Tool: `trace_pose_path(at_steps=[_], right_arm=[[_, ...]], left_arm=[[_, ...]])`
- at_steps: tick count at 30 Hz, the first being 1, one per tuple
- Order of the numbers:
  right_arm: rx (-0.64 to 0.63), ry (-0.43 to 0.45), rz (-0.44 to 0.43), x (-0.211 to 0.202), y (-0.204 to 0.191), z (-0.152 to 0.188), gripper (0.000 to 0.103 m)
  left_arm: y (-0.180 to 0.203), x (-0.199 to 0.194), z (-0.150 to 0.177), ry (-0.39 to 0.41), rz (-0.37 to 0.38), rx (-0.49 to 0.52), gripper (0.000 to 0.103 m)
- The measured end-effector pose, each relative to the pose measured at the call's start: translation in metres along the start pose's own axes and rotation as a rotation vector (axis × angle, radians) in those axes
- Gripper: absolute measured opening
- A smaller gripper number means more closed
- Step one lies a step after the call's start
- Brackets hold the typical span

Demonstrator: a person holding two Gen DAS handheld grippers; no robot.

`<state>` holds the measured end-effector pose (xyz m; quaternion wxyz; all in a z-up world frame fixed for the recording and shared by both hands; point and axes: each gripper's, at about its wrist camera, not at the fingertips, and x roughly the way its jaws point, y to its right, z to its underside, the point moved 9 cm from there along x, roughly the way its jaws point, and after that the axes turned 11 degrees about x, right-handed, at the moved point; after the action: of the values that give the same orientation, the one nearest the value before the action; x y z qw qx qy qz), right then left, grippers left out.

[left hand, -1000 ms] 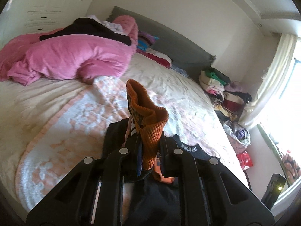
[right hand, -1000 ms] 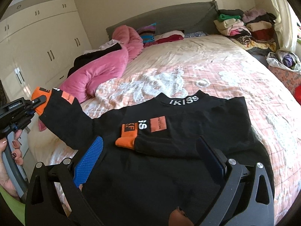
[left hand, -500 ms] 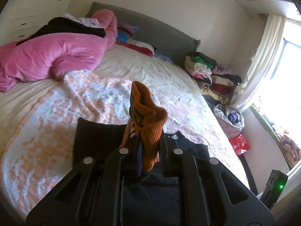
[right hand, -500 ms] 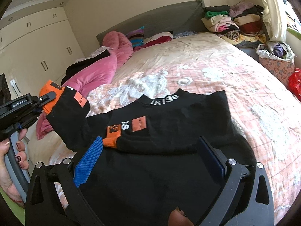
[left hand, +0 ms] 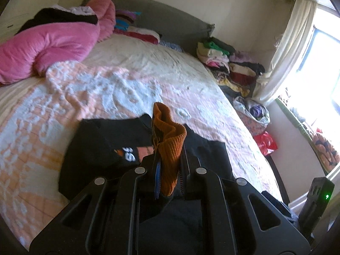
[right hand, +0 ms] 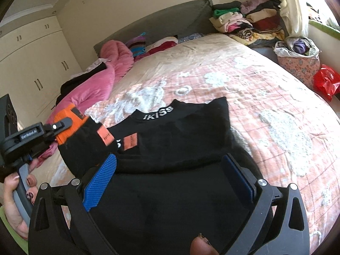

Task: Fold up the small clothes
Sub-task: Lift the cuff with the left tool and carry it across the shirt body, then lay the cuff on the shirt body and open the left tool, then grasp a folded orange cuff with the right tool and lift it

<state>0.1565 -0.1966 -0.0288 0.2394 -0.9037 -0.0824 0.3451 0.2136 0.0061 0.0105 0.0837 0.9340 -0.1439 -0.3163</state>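
A black sweater (right hand: 180,140) with white "IKISS" lettering on its collar lies flat on the bed. My left gripper (left hand: 167,161) is shut on the orange ribbed cuff (left hand: 169,148) of one sleeve and holds it up over the sweater's chest. The right wrist view shows the same left gripper (right hand: 61,127) at the left, a hand (right hand: 14,201) on its handle and the sleeve stretched from the cuff (right hand: 70,121). My right gripper (right hand: 170,170) stands open above the sweater's lower half. Its blue pads (right hand: 99,180) are wide apart and grip nothing.
A pink duvet (left hand: 48,48) lies bunched at the bed's far left by the grey headboard (left hand: 170,21). Stacked clothes (right hand: 244,21), a flowered basket (right hand: 297,63) and a red bag (right hand: 325,80) sit beside the bed on the right. White wardrobes (right hand: 31,63) line the left wall.
My left gripper has carried the orange cuff and its sleeve to the right, over the sweater's chest. The right gripper has drifted forward over the sweater and stays open.
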Motion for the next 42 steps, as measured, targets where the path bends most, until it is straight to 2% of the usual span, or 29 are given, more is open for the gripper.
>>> trace_pose_path(at_steps=[5, 13, 15, 19, 21, 23, 28, 30, 31, 33, 35, 37, 39, 40, 42], right_arm=[[0.020, -0.009, 0.017, 0.004, 0.011, 0.000, 0.099], [0.075, -0.038, 0.059, 0.012, 0.031, 0.003, 0.099], [0.082, -0.049, 0.068, 0.013, 0.035, 0.005, 0.099], [0.078, -0.091, 0.079, 0.021, 0.039, 0.013, 0.099], [0.081, -0.121, 0.072, 0.027, 0.037, 0.020, 0.099], [0.084, -0.148, 0.059, 0.033, 0.032, 0.027, 0.099], [0.025, -0.227, 0.014, 0.053, 0.003, 0.054, 0.098], [-0.003, -0.250, -0.003, 0.061, -0.009, 0.064, 0.091], [-0.010, -0.264, -0.001, 0.066, -0.012, 0.068, 0.081], [-0.009, -0.293, 0.016, 0.075, -0.013, 0.077, 0.069], [-0.002, -0.303, 0.039, 0.084, -0.013, 0.083, 0.045], [-0.018, -0.301, 0.019, 0.088, -0.019, 0.086, 0.027], [-0.045, -0.298, 0.013, 0.090, -0.026, 0.086, 0.018], [-0.073, -0.296, -0.014, 0.090, -0.033, 0.084, 0.010], [-0.123, -0.283, -0.027, 0.089, -0.042, 0.077, 0.010]], left_arm=[[0.011, 0.017, 0.015, -0.049, 0.034, 0.005, 0.007], [0.034, 0.047, 0.048, -0.158, 0.144, 0.000, 0.010], [0.038, 0.052, 0.059, -0.193, 0.188, -0.009, 0.017], [0.034, 0.050, 0.066, -0.211, 0.223, -0.040, 0.049], [0.028, 0.044, 0.063, -0.198, 0.223, -0.050, 0.055], [0.019, 0.037, 0.058, -0.175, 0.200, -0.055, 0.064], [-0.029, 0.017, 0.044, -0.129, 0.026, -0.050, 0.078], [-0.047, 0.010, 0.042, -0.117, -0.049, -0.041, 0.085], [-0.057, 0.005, 0.039, -0.108, -0.097, -0.033, 0.089], [-0.073, -0.005, 0.035, -0.086, -0.150, -0.028, 0.090], [-0.086, -0.013, 0.031, -0.068, -0.170, -0.046, 0.090], [-0.094, -0.018, 0.029, -0.053, -0.177, -0.061, 0.090], [-0.104, -0.024, 0.028, -0.043, -0.193, -0.074, 0.090], [-0.109, -0.026, 0.027, -0.038, -0.200, -0.081, 0.090], [-0.115, -0.028, 0.028, -0.031, -0.200, -0.100, 0.090]])
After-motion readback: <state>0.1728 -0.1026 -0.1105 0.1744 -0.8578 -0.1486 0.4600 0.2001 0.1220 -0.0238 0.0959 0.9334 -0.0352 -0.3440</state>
